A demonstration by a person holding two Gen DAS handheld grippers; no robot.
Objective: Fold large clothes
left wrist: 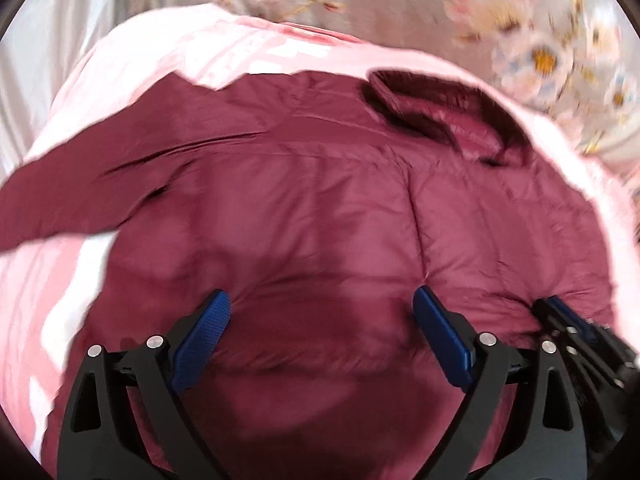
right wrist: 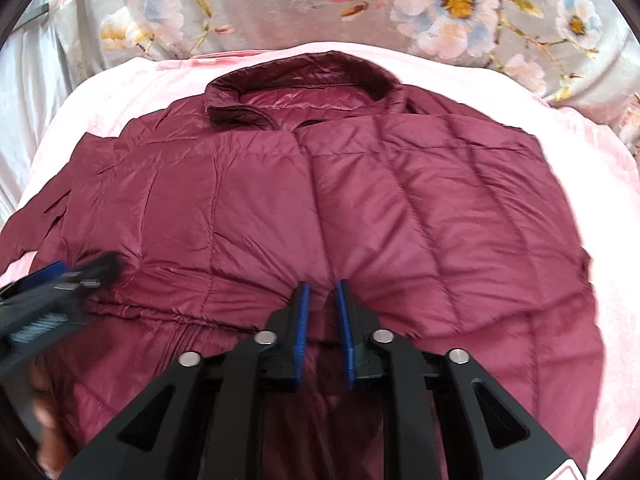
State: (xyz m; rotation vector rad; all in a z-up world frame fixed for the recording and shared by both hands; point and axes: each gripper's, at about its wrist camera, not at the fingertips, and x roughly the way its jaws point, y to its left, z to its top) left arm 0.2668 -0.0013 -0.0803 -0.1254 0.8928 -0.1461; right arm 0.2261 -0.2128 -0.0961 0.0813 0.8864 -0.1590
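Sleeve on the far left of the maroon puffer jacket sticks straight out, not yet tucked; the opposite side edge already looks straight in the right wrist view, so I'd guess that one is folded in. Jacket lies front up, collar at the far end, spread flat on a pink blanket, with floral bedding beyond it — flat layout gives clean fold lines.

Left tongs gape wide over the lower body panel, nothing between the blue pads. They seem positioned for a fresh grab, probably hem or that loose sleeve.

Right tongs sit at the hem near the centre seam, jaws parted only narrowly. Fabric bunches right at the tips, but I can't tell whether the pads pinch it. Placement at centre hem makes sense as an anchor or lift point for folding the bottom up toward the collar.
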